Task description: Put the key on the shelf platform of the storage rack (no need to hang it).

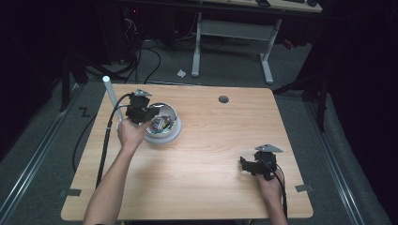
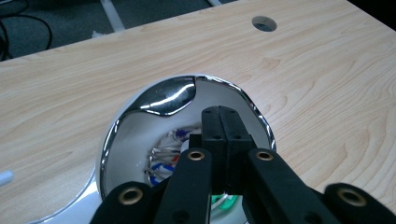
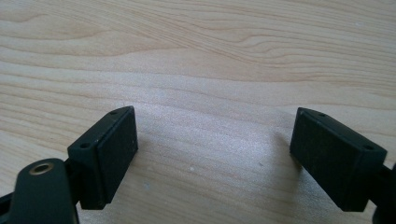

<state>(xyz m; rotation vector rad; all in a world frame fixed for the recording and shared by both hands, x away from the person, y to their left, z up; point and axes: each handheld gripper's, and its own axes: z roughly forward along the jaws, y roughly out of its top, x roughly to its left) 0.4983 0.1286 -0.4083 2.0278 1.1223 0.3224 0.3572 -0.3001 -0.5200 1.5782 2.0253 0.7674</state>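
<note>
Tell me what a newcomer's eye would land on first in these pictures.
First, the shiny metal bowl at the left rear of the wooden table, with small coloured bits lying inside. The left gripper dips into that bowl with its jaws pressed together; whether they pinch anything is hidden. Off at the table's right front, the right gripper sits apart over bare wood, its jaws wide open.

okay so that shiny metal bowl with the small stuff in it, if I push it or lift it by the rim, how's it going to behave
The bowl looks like thin polished metal, so probably light and rigid. Its mirror-smooth wall may be slippery under the fingers. It sits tilted on the table, so a push could rock or tip it, and the small items inside would likely shift.
</note>
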